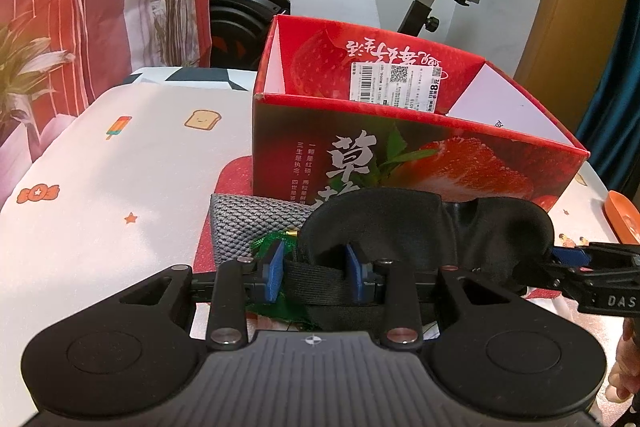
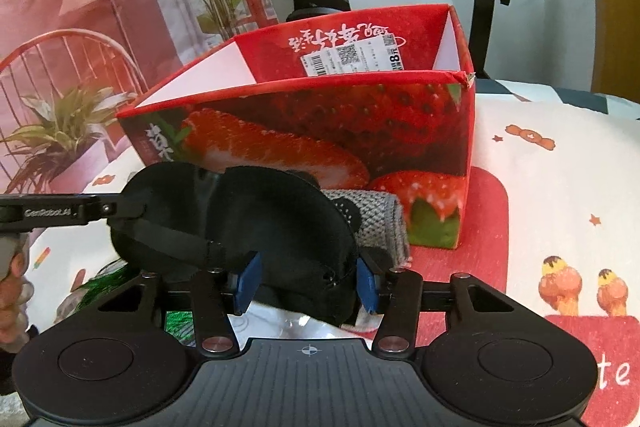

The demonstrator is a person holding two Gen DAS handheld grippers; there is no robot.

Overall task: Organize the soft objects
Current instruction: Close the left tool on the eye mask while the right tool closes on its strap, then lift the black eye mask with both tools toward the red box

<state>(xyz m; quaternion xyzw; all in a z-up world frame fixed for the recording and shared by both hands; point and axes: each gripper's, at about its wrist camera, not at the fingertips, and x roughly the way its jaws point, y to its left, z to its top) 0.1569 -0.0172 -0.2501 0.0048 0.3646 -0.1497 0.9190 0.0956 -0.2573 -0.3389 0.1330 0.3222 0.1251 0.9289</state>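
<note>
Two grippers, one black sleep mask point(image 1: 432, 227), held in front of the open strawberry box point(image 1: 400, 131).

Item: mask, soft, contoured, with elastic strap point(image 1: 316, 273); it sits low over the table, near a grey knit cloth point(image 1: 256, 223) and green tinsel point(image 1: 272, 241). Left gripper point(image 1: 316, 271) clenched on the strap and mask edge. Right gripper point(image 2: 308, 285) astride the mask's other end; whether its pads press cannot be told. Risks: opposed pulls stretch the strap; a thin bite lets the mask slip; limp fabric may catch the box's front rim; tinsel may be dragged along.
</note>
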